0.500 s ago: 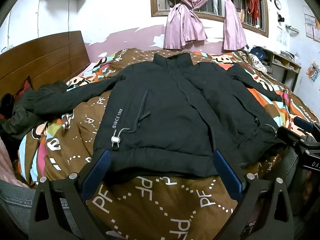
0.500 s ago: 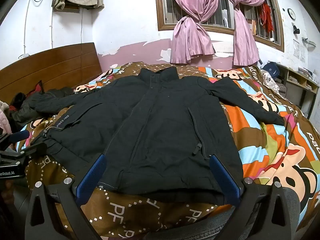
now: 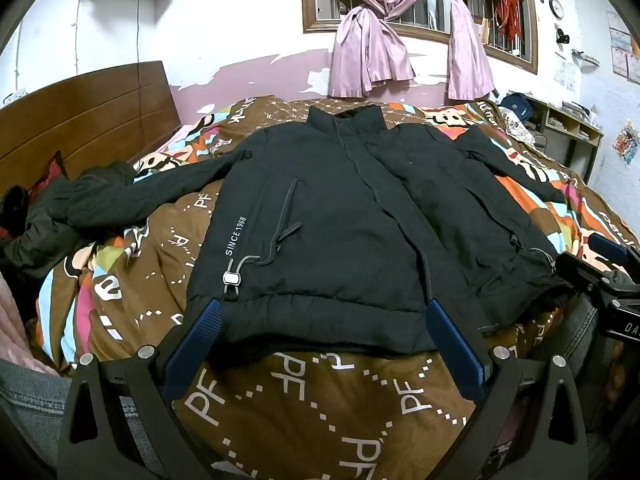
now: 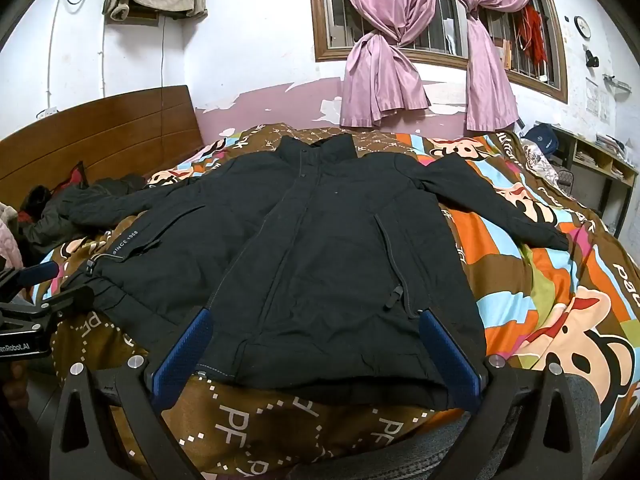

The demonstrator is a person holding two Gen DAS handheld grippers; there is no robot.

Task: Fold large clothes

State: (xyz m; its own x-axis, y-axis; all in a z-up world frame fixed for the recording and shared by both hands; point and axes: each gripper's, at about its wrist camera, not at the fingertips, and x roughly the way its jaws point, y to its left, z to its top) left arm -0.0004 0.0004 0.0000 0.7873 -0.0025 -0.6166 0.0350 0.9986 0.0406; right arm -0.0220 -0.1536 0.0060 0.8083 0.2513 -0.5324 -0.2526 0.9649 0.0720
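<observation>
A large black jacket (image 3: 340,224) lies spread flat, front up, on the bed, collar toward the window and both sleeves stretched out sideways. It also shows in the right wrist view (image 4: 320,264). My left gripper (image 3: 324,310) is open, its blue fingers over the jacket's hem on the left half, holding nothing. My right gripper (image 4: 316,320) is open over the hem on the right half, also empty. Each gripper shows at the edge of the other's view.
The bed has a brown and colourful cartoon quilt (image 3: 312,400). A dark pile of clothes (image 3: 36,224) lies by the wooden headboard (image 3: 88,120) at the left. A shelf (image 3: 568,128) stands at the far right under the curtained window.
</observation>
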